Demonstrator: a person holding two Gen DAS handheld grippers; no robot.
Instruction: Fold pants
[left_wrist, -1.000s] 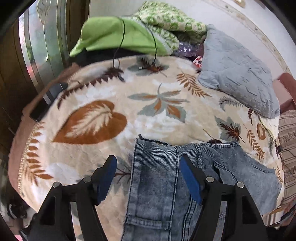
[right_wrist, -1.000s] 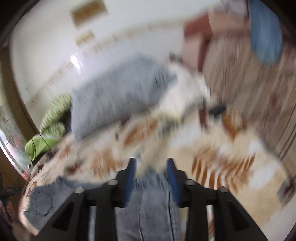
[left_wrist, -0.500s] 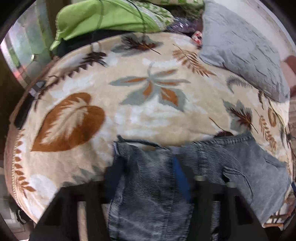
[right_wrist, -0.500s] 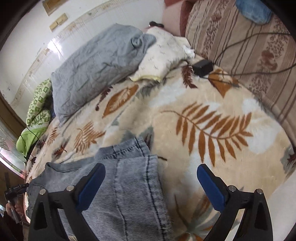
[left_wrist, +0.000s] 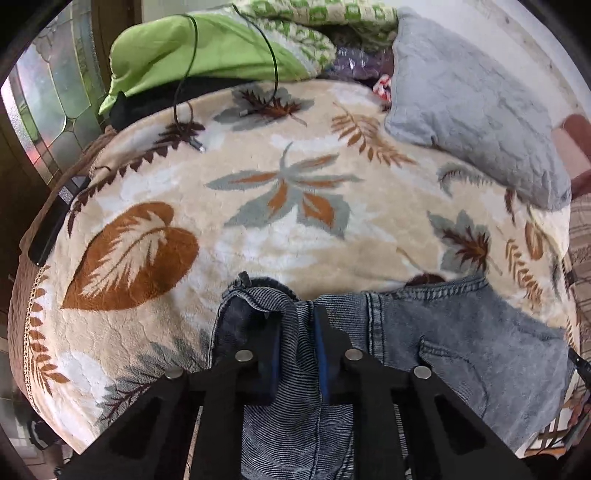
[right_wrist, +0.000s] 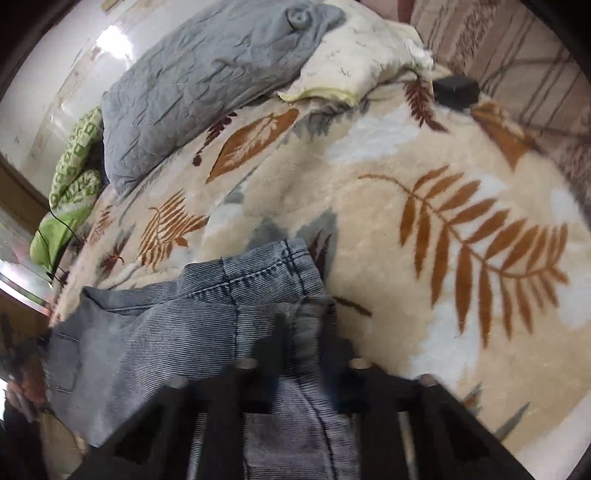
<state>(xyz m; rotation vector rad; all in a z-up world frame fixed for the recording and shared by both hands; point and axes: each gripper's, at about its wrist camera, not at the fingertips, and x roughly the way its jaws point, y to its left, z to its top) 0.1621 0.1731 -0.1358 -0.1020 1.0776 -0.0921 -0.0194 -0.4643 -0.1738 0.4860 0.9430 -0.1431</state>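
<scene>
Grey-blue denim pants (left_wrist: 461, 343) lie on a cream leaf-patterned blanket (left_wrist: 258, 206) on a bed. In the left wrist view my left gripper (left_wrist: 297, 325) is shut on a bunched fold of the pants near the leg hem (left_wrist: 255, 291). In the right wrist view the pants (right_wrist: 155, 339) spread to the left, and my right gripper (right_wrist: 304, 328), blurred, is shut on the pants' right edge beside the hem (right_wrist: 266, 266).
A grey pillow (left_wrist: 472, 110) lies at the back right, also in the right wrist view (right_wrist: 207, 81). A cream pillow (right_wrist: 362, 55), a black box (right_wrist: 456, 90), a green cushion (left_wrist: 192, 51) with a black cable (left_wrist: 184, 96), and a striped sofa back (right_wrist: 517, 66) border the blanket.
Both grippers were open around the pants half a second ago. Both have closed on the denim, which now bunches between the fingers.
</scene>
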